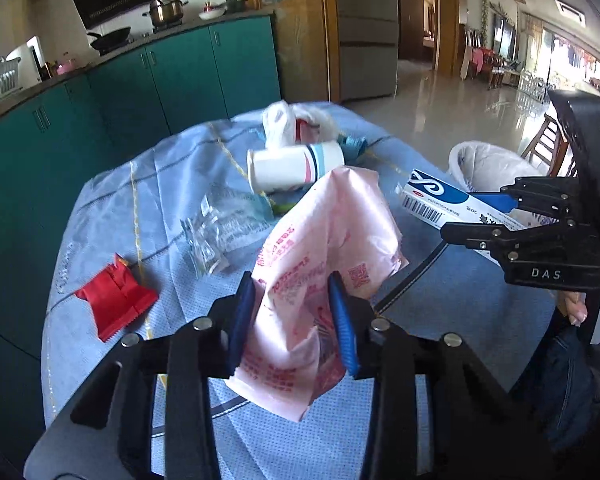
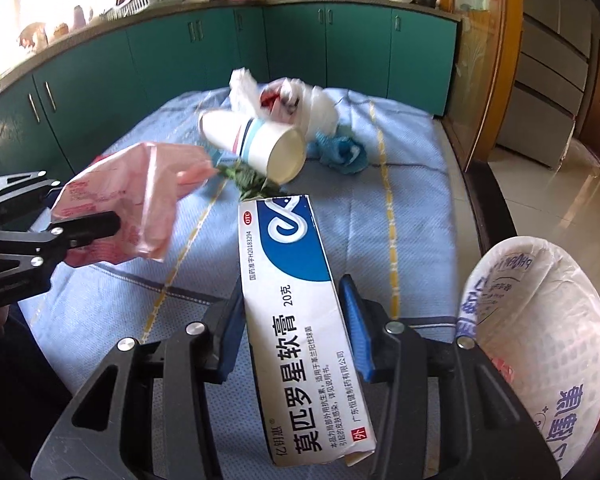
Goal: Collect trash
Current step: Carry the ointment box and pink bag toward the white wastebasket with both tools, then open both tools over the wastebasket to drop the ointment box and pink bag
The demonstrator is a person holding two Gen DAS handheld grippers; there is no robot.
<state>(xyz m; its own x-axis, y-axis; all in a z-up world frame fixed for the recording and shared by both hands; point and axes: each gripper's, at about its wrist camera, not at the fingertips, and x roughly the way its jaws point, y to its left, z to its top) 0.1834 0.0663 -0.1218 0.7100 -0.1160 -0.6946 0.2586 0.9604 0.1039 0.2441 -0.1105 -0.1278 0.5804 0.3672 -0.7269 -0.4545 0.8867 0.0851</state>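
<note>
At lower centre the left gripper [image 1: 294, 316] pinched a pink plastic bag [image 1: 324, 240] (crumpled, lifted off the blue tablecloth [image 1: 112, 200]); the right gripper [image 2: 292, 328] clamped an ointment box [image 2: 292, 300], a paper cup [image 2: 256, 144] lay toppled mid-frame

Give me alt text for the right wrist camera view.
The right gripper has its jaws shut on a white and blue cardboard medicine box above a blue tablecloth; a tipped white paper cup lies beyond.
</note>
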